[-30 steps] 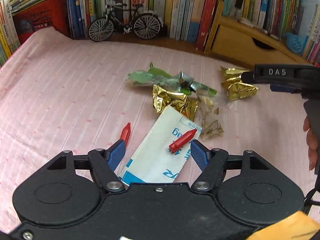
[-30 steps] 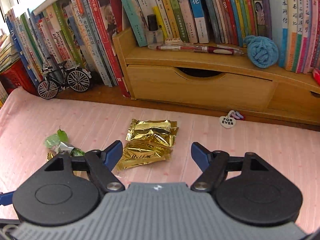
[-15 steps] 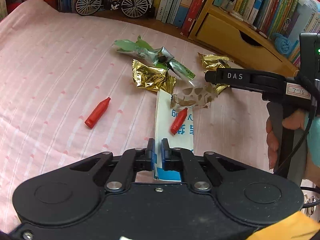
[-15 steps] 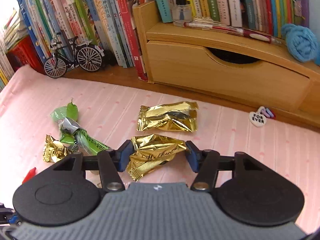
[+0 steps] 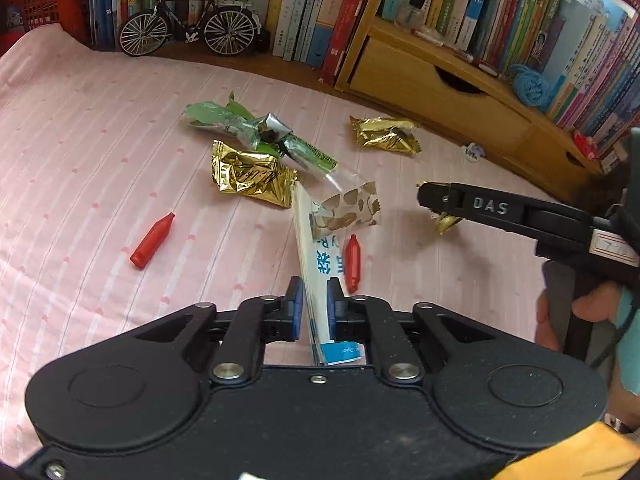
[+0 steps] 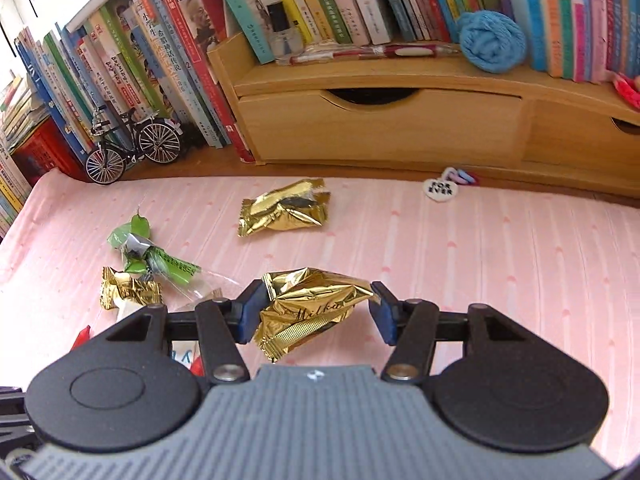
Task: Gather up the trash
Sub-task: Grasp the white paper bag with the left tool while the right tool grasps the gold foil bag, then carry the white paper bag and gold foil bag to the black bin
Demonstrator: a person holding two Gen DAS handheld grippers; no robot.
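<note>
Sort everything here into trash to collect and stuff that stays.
Trash: white packet, near gold wrapper, far gold wrapper, left gold wrapper, green wrapper, clear printed wrapper.
Stays: toy bicycle, heart tag, blue yarn, books.

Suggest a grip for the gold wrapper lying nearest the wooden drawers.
Probably the puffed middle of the gold wrapper, from above, jaws across its short width. It lies flat on the pink cloth; the crimped ends are thin, the middle bulges, and nothing crowds it.
</note>
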